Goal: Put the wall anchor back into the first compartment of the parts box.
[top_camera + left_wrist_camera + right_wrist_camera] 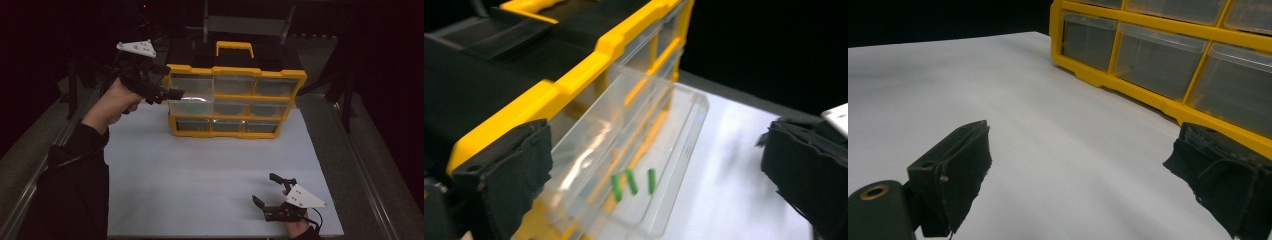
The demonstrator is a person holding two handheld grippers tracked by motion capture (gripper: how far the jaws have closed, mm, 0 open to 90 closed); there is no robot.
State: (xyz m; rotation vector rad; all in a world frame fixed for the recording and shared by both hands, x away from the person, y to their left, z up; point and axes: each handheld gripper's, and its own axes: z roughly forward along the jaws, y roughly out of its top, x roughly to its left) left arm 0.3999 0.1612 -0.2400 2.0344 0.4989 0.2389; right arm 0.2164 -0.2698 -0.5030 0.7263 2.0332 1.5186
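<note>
The yellow drawer cabinet (235, 100) stands at the twelve o'clock edge of the white desk (210, 175), its front facing six o'clock; the desk from its foot to the near edge lies bare. The middle-row drawer (192, 106) at the cabinet's nine o'clock end is pulled partway out over the desk. In the left gripper view three small green pieces (631, 182) lie on the floor of this clear drawer (649, 165), near its front wall. The other drawers sit flush; what they hold I cannot tell.

The left claw (172, 93) hovers at the open drawer's nine o'clock corner, jaws spread wide with nothing between them; the drawer lies just past them. The right claw (267, 192) rests at about five o'clock near the desk's front edge, jaws apart and empty, well clear of the cabinet (1168, 65).
</note>
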